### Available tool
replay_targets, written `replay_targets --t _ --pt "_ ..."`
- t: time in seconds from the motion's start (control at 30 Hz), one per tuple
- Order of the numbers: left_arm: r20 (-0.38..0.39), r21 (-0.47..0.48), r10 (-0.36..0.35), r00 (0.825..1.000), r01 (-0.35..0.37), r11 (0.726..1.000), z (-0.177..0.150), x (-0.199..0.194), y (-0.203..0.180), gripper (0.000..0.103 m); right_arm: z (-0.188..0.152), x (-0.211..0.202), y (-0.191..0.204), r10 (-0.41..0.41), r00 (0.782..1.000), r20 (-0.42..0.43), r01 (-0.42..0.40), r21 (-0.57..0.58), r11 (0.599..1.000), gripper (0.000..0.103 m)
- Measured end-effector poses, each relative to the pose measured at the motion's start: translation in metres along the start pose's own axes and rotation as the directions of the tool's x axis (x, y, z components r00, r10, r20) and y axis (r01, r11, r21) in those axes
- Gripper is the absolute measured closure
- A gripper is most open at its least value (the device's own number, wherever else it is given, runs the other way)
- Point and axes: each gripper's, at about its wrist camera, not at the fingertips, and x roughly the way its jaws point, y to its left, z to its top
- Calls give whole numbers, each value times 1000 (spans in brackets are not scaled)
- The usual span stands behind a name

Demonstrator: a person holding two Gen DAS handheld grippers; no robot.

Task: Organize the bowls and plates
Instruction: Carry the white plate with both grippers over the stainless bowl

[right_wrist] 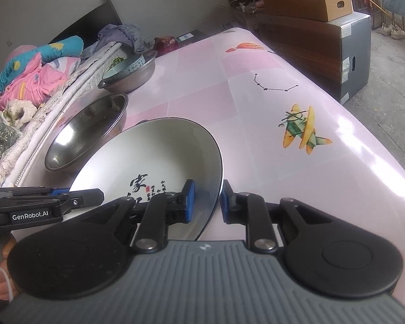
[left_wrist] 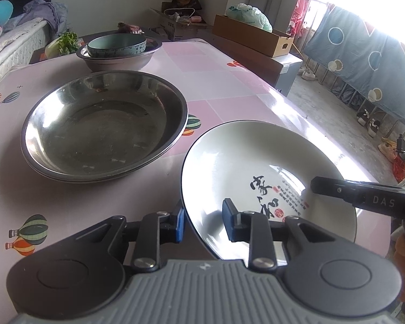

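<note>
- Two jaws straddle opposite edges of one white plate (left_wrist: 243, 162), which carries black calligraphy and sits at the lower right of the left wrist view.
- We see the left gripper (left_wrist: 203, 216) with its jaws closed on the plate's near rim: one blue pad is against the outside and the other is over the inner wall.
- We see the right gripper (right_wrist: 206, 199) with one pad inside the plate and one just outside the rim. We cannot tell whether the pads actually press on it.
- In the right wrist view the plate fills the lower centre, and its right-hand rim looks tilted up off the pink desk (left_wrist: 229, 81).
- Left of the plate, in the middle left of the left wrist view, stacked steel basins (left_wrist: 102, 124) rest on the desk close beside it.
- Farther back, at the upper left, a teal bowl (left_wrist: 116, 44) sits inside a deeper steel bowl (left_wrist: 116, 63).
- Beyond the desk's far edge, at the upper right, stands a cardboard box (left_wrist: 253, 37).
</note>
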Motion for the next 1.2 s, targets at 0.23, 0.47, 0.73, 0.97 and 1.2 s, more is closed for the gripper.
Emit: replay_targets --t 0.23,0.47,0.73,0.97,1.2 --pt "-1 -3 10 1000 -10 1000 0 -2 1 75 3 -1 1 10 1000 -5 -10 0 1000 85" --pt "-2 -6 10 1000 -10 1000 1 -2 1 75 5 -3 -1 18 1000 -3 -18 5 1000 85" --pt "1 -12 10 1000 -10 1000 1 -3 2 76 7 -6 -2 20 1000 9 -20 0 1000 85" --pt "16 -12 8 1000 -8 1000 1 -7 1 76 7 -11 -1 19 1000 16 -19 1 1000 85" --pt "20 -20 11 1000 -11 1000 2 -9 -1 76 10 -15 1 18 1000 25 -18 -2 1000 85"
